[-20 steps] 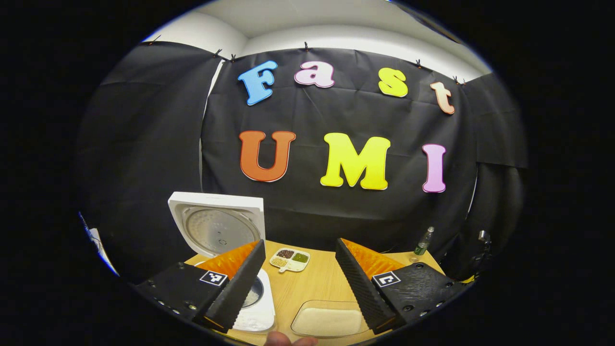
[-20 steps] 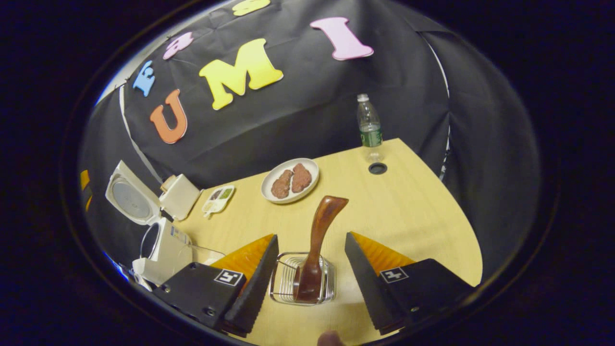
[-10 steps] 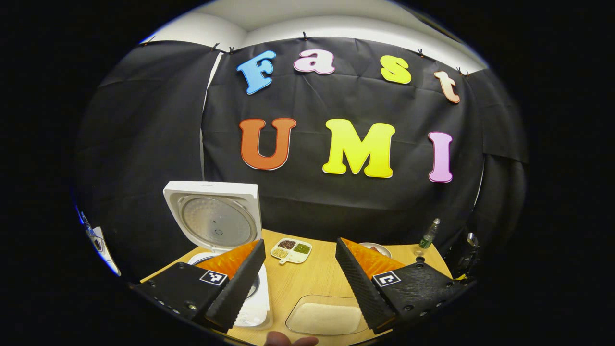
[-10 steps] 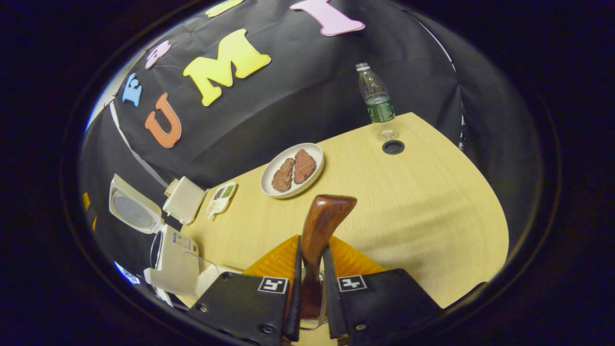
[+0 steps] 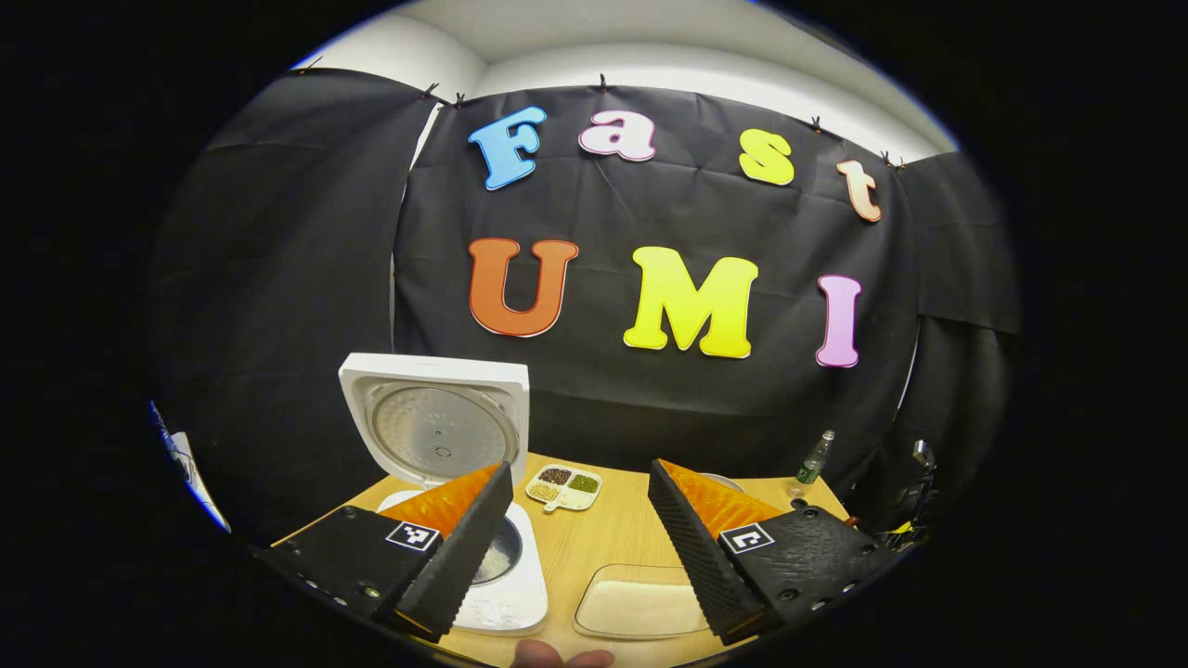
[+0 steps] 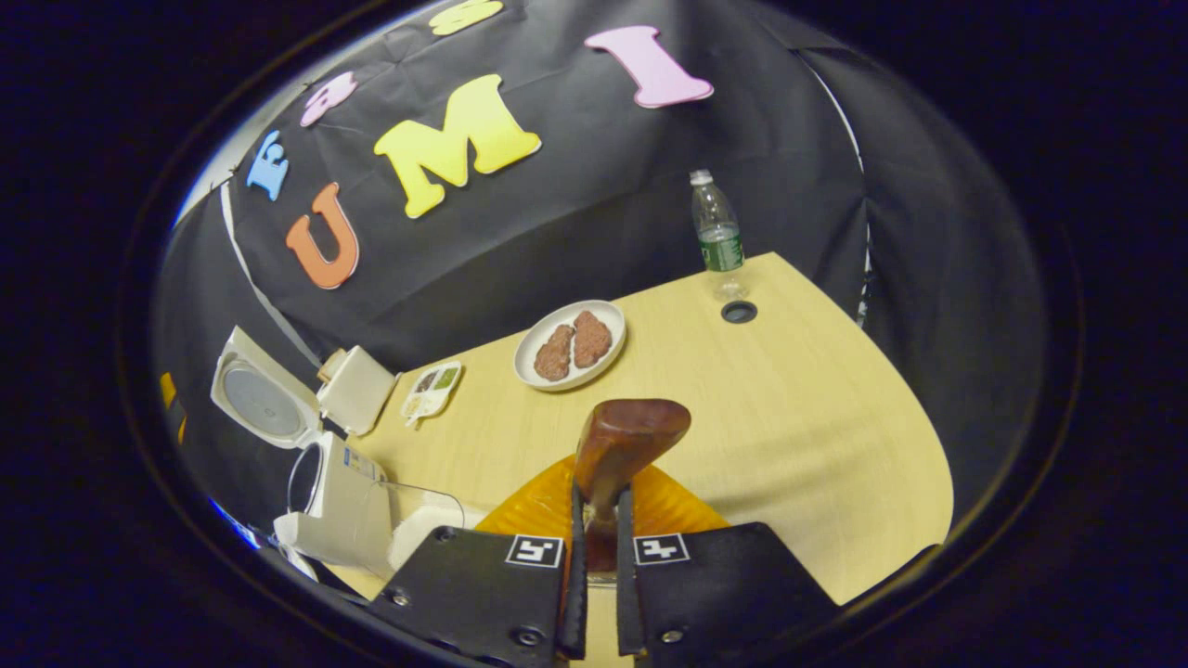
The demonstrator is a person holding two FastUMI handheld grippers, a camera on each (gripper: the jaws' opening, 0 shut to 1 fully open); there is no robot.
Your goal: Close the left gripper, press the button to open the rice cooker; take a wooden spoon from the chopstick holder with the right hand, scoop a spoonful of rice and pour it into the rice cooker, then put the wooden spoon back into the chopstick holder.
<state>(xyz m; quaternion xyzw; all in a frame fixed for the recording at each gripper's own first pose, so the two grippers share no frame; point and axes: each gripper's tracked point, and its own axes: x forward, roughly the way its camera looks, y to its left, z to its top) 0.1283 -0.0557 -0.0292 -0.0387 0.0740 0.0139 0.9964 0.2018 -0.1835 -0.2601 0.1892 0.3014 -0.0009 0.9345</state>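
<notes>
Right gripper [image 6: 594, 557] clamped on wooden spoon [image 6: 617, 445] handle — left gripper [image 5: 580, 538] spread wide, holding nothing, above table [image 5: 613, 533] beside rice cooker [image 5: 441, 445] with lid up.

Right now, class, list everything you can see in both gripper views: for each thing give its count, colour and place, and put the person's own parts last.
rice cooker: one, white, lid up, table's left end.
wooden spoon: one, dark brown, clamped in the right hand-held gripper.
rice tray: one, clear, holding white rice, beside the cooker.
divided dish: one, white, with dark, green and pale grains, behind the cooker.
plate: one, white, two brown patties, mid table.
water bottle: one, clear with green label, far corner.
table: one, light wood.
left hand-held gripper: one, open, above the table.
right hand-held gripper: one, shut on the spoon handle.
fingertip: one, bottom edge of the left gripper view.
</notes>
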